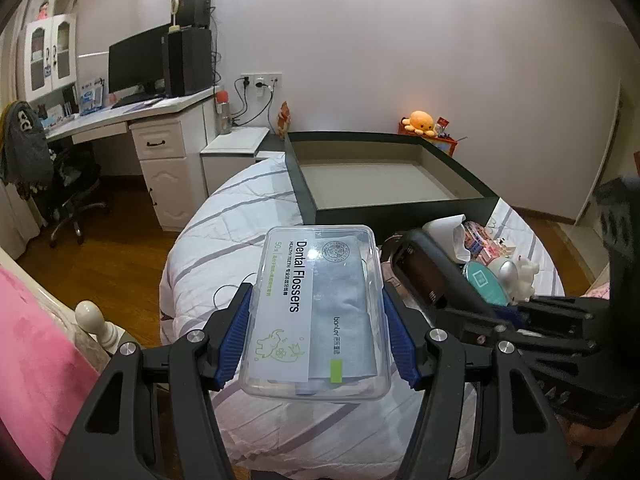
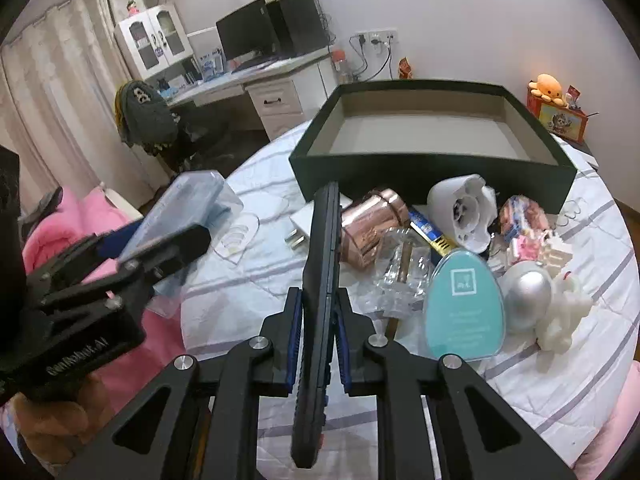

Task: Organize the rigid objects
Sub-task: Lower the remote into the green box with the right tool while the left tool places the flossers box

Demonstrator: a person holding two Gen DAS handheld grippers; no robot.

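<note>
Clear Dental Flossers box (image 1: 316, 312) clamped flat between left gripper (image 1: 316, 336) pads, held above the striped bedsheet (image 1: 224, 232), right gripper (image 2: 318, 344) clenched on an edge-up black remote (image 2: 318, 280), dark open box (image 2: 432, 160) beyond both.

Clear glossy plastic floss box (image 1: 316, 312); shiny copper-coloured metal cup (image 2: 370, 224); matt dark cardboard tray (image 2: 432, 176); quilted cloth bedspread (image 2: 248, 280).
</note>
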